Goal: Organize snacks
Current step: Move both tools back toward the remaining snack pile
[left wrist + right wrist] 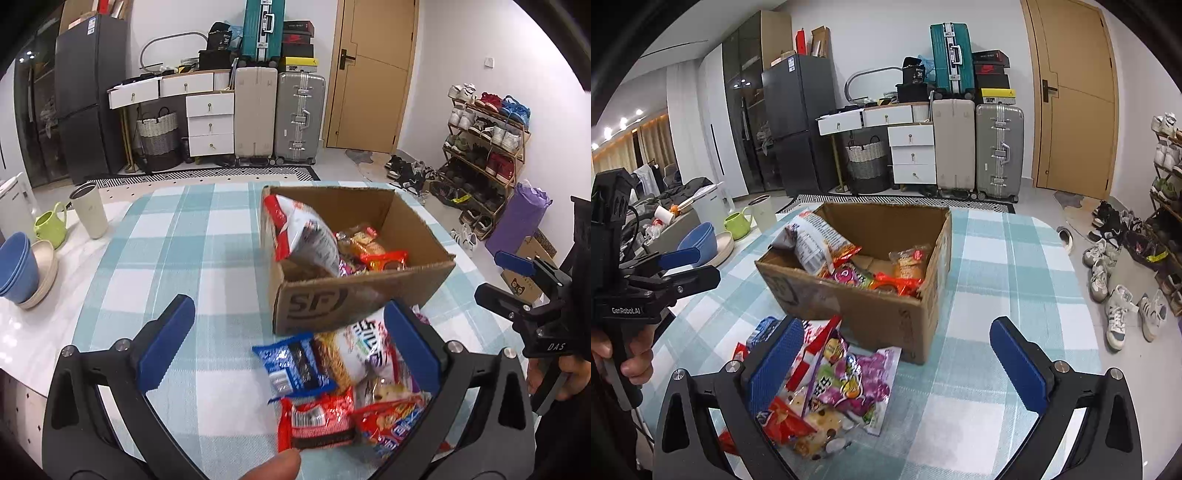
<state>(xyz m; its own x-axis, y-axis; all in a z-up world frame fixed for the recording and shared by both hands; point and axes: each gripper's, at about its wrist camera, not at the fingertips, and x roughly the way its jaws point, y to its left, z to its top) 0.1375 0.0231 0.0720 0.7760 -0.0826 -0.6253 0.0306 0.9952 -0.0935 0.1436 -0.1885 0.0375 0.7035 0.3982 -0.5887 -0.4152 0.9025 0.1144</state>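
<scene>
An open cardboard box [365, 301] stands on the checked tablecloth and holds several snack packets, with a tall red and white bag [306, 232] leaning at its left end. It also shows in the right wrist view [886, 317]. A pile of loose snacks lies in front of it: a blue packet [295, 363], a red packet [317, 422], a white noodle bag [364, 349] and a purple candy bag [860, 380]. My left gripper [290, 339] is open and empty over the pile. My right gripper [905, 362] is open and empty to the pile's right.
At the table's left stand blue bowls [16, 267], a beige plate, a green mug [51, 225] and a white tumbler [90, 214]. Beyond the table are suitcases, drawers, a fridge, a door and a shoe rack [487, 155] with shoes on the floor.
</scene>
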